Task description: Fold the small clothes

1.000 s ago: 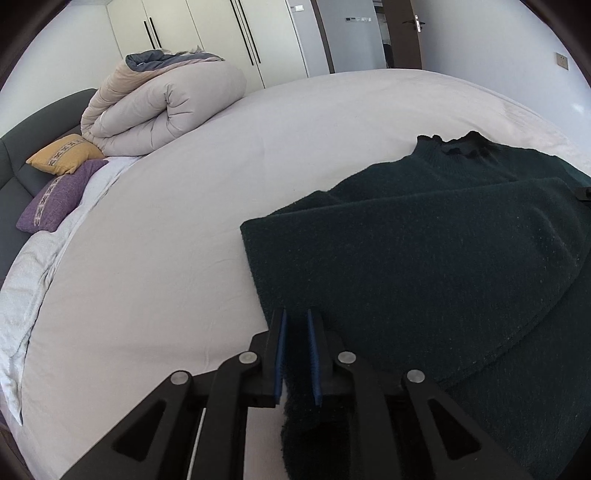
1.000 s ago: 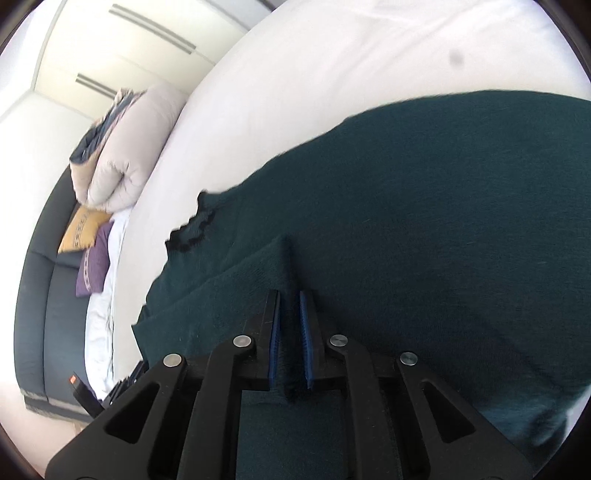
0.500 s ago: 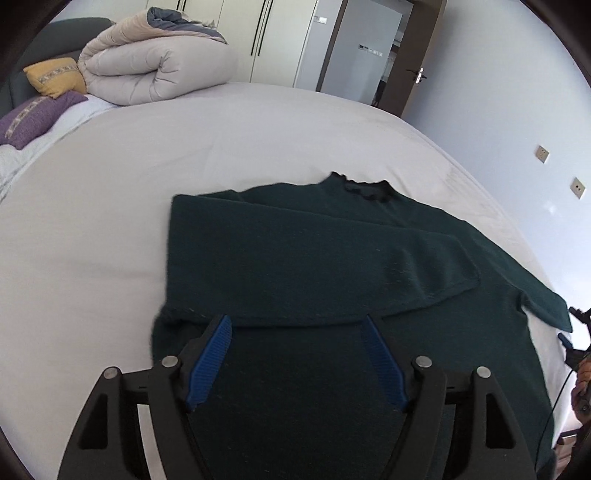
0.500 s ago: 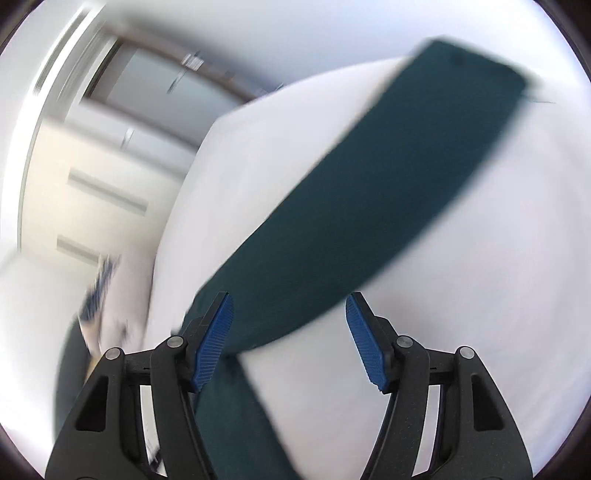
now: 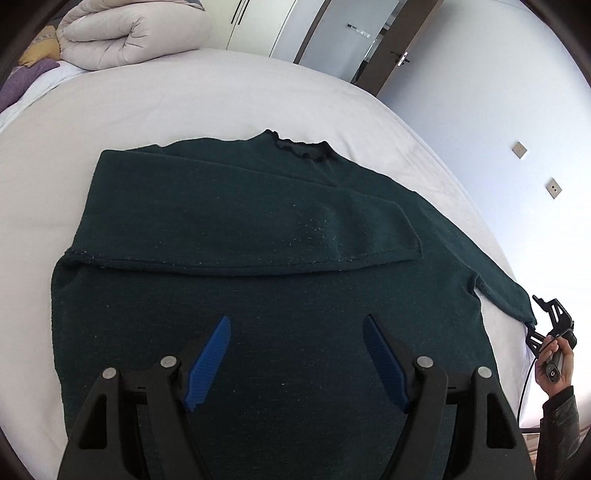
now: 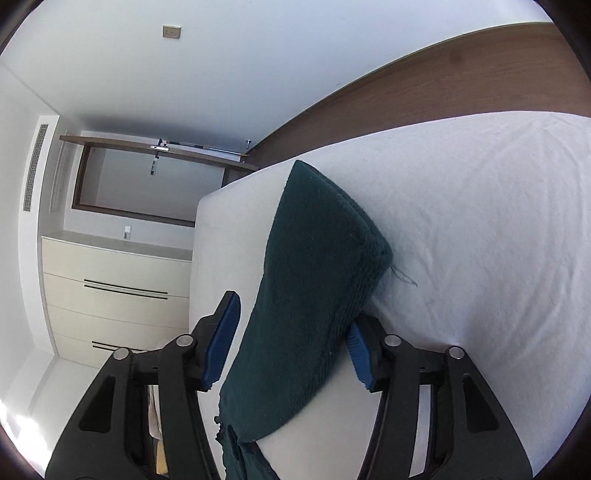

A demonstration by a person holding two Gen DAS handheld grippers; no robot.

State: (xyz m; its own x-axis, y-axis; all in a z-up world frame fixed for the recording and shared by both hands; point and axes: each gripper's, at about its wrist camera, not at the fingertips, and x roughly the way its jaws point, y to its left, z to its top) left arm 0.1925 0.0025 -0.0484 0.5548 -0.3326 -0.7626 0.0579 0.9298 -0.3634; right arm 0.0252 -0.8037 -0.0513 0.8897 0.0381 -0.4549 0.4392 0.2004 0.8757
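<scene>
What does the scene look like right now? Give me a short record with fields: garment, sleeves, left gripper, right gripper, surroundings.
garment: dark green sweater lying flat on the white bed, collar at the far side
sleeves: one folded across the chest; the other sleeve stretched out sideways
left gripper: left gripper open above the sweater's lower part, nothing between the pads
right gripper: right gripper at the outstretched sleeve's cuff, jaws closing around it, left pad still apart
surroundings: rolled duvet at the far end

Black grippers (image 5: pixel 297 363); ribbed blue pads (image 5: pixel 208 363); silver screws
</scene>
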